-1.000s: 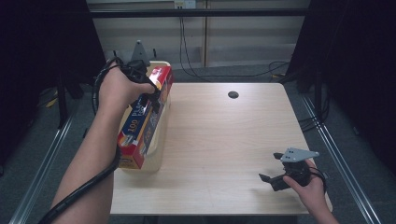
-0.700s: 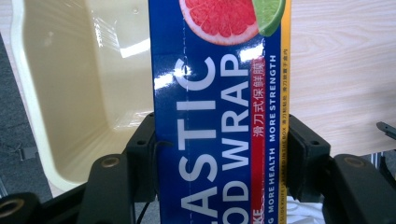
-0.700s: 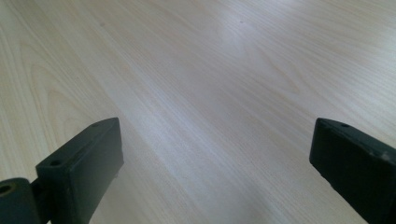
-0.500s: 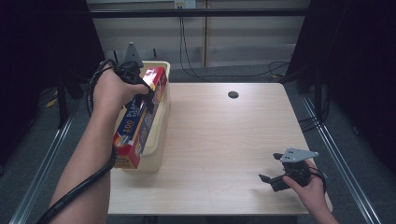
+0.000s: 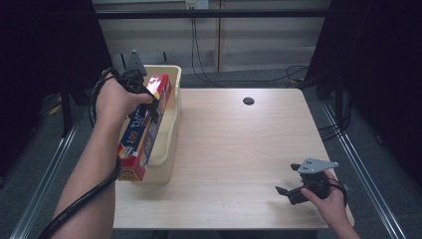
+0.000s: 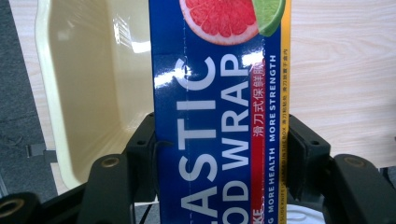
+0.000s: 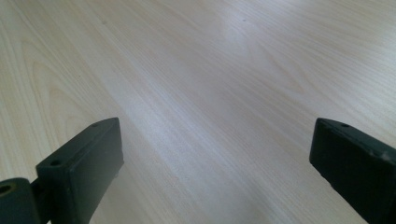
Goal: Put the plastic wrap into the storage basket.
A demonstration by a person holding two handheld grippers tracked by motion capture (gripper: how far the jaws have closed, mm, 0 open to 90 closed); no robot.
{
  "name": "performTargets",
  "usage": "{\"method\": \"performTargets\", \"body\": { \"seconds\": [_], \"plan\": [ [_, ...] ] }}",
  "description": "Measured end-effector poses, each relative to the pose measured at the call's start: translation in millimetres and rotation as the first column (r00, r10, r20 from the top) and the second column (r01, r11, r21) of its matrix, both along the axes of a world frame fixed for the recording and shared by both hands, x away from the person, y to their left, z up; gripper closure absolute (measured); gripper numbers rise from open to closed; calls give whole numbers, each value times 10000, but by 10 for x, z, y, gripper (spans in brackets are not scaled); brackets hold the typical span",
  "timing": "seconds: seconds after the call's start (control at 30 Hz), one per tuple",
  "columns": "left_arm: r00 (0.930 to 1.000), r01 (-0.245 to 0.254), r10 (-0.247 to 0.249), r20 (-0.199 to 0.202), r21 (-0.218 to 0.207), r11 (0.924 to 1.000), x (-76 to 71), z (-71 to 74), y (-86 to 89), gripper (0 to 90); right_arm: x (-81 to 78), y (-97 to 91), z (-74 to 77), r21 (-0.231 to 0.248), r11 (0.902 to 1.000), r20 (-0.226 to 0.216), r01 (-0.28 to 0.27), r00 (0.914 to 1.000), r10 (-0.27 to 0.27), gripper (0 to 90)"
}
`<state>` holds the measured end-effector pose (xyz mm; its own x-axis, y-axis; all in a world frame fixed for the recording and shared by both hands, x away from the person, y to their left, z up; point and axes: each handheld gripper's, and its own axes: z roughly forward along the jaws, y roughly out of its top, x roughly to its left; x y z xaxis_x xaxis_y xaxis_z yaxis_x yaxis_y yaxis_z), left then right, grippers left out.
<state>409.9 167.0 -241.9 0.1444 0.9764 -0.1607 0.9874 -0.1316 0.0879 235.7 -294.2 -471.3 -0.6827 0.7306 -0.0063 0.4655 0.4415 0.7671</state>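
Observation:
A long blue box of plastic food wrap (image 5: 142, 137) with red ends is tilted over the cream plastic tub (image 5: 175, 79) at the table's left edge. Its near end hangs low at the tub's near end. My left gripper (image 5: 149, 102) is shut on the box's upper part. In the left gripper view both black jaws press the sides of the box (image 6: 219, 93), with the tub (image 6: 88, 84) below and left of it. My right gripper (image 5: 286, 191) rests at the table's near right corner. It stands open over bare wood (image 7: 210, 93), with nothing between its jaws.
The light wooden table (image 5: 239, 149) has a small black hole (image 5: 248, 101) near its far edge. Metal rails run along the floor on both sides. Cables hang by the back wall.
My left hand has carried the box a little to the left and down over the tub. The right gripper has stayed where it was.

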Motion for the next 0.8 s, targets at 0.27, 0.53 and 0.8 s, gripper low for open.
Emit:
{"method": "performTargets", "body": {
  "seconds": [0.27, 0.53, 0.8],
  "plan": [
    [9999, -88, 88, -53, -19, 10000, 6, -76, 37, 409, -2, 3, -1, -20, 10000, 2, -7, 10000, 7, 28],
    [9998, -160, 161, -121, 37, 9999, 16, -140, 82, 409, 0, 5, -4, -27, 10000, -4, -34, 10000, 34, 28],
    [9996, -240, 240, -149, 30, 9997, 26, -209, 113, 408, -1, 9, -8, -34, 10000, -48, -72, 10000, 72, 28]
  ]
}}
